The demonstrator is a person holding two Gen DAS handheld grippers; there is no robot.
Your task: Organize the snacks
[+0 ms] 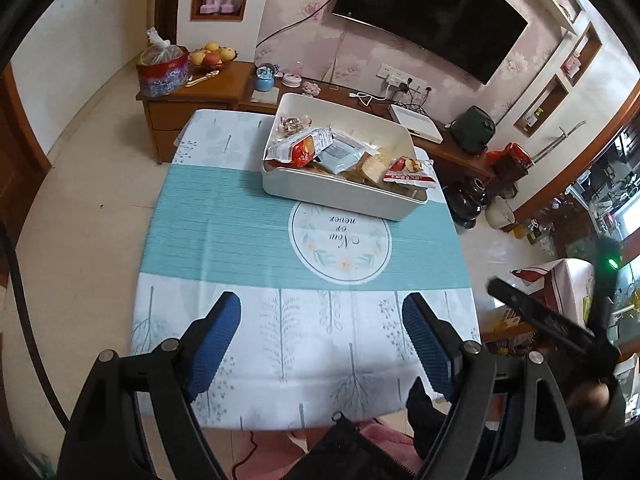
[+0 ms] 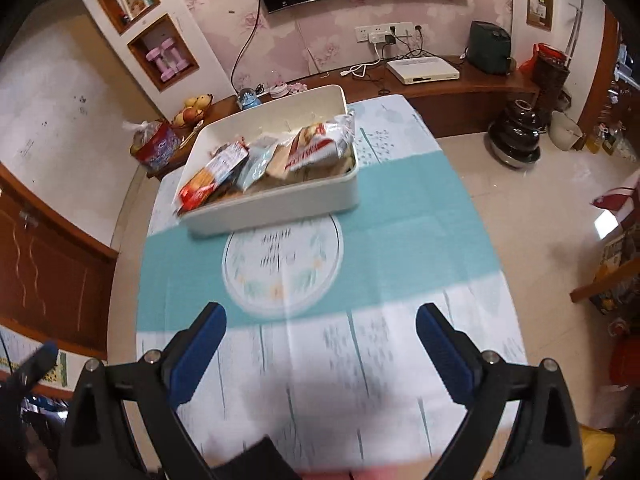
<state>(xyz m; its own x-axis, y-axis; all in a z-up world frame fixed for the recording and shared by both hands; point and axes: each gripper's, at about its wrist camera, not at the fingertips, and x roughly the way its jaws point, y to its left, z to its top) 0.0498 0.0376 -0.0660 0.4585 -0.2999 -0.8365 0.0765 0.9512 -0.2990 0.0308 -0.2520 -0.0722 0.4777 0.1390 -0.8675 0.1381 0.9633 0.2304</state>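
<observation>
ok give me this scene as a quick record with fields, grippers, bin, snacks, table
left gripper: open, nothing between its blue pads, above the near edge of the table
right gripper: open, empty, above the near half of the table
bin: white, rectangular, open top, on the far part of the table
snacks: several packets piled inside the bin, some poking above its rim
table: covered with a teal and white cloth; no loose packet visible on it
picture quality: right wrist view is blurred
</observation>
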